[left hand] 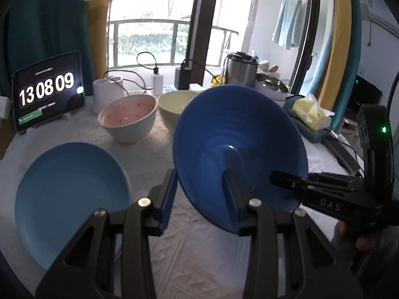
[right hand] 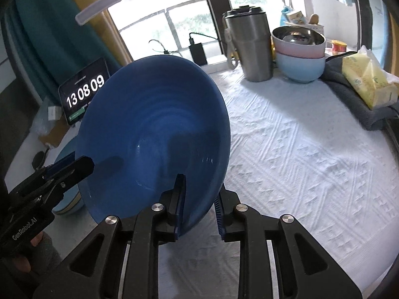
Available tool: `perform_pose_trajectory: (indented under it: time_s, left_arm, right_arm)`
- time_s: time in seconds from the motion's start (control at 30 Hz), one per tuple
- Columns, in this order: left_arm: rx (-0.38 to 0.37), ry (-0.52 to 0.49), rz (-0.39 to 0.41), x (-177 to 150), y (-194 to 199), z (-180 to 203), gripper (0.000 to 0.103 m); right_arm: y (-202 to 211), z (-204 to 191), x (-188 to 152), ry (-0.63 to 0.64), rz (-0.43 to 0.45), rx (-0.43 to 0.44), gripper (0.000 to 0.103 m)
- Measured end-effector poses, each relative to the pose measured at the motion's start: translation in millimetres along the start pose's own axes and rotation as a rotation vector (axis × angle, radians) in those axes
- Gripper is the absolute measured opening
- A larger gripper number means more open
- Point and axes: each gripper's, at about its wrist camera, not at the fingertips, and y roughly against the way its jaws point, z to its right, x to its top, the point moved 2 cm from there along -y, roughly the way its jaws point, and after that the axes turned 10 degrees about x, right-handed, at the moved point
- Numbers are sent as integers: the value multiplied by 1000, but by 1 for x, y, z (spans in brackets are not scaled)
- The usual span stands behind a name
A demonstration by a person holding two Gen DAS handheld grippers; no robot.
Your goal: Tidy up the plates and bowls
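A dark blue bowl [left hand: 239, 147] is held tilted above the white table cloth; it also shows in the right wrist view [right hand: 154, 134]. My left gripper [left hand: 199, 199] straddles its rim, one finger inside and one outside, with a gap on the outer side. My right gripper [right hand: 199, 199] straddles the opposite rim, its jaws close on the wall. A light blue plate [left hand: 72, 196] lies flat at the left. A pink-lined bowl [left hand: 128, 119] and a cream bowl [left hand: 174, 107] stand behind.
A clock tablet [left hand: 48, 91] stands at the back left. A steel tumbler [right hand: 251, 44] and stacked bowls [right hand: 300, 57] stand at the back right, with a tissue pack [right hand: 366, 82] on a grey cloth. Chargers and cables line the window sill.
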Motion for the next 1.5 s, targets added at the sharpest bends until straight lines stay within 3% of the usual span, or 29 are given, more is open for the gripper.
perform_pose_trajectory:
  time_s: [0.47,1.0,1.3,1.5]
  left_arm:
    - [-5,20,-39,-23,14,-19,39]
    - [21,89,-11,6,-2,-41,40]
    - [35,96,-29,19,-24,-42,44]
    - [50,100,-58,24,-41,-42,44]
  right_arm:
    - [-5,-22,-14,28,-47,-11,26]
    - [1,-16,13,-10,35,-23,37]
    - [-11,-6,31,-35,52,-21,47]
    - [-20,2,39,-53,62,-18,48]
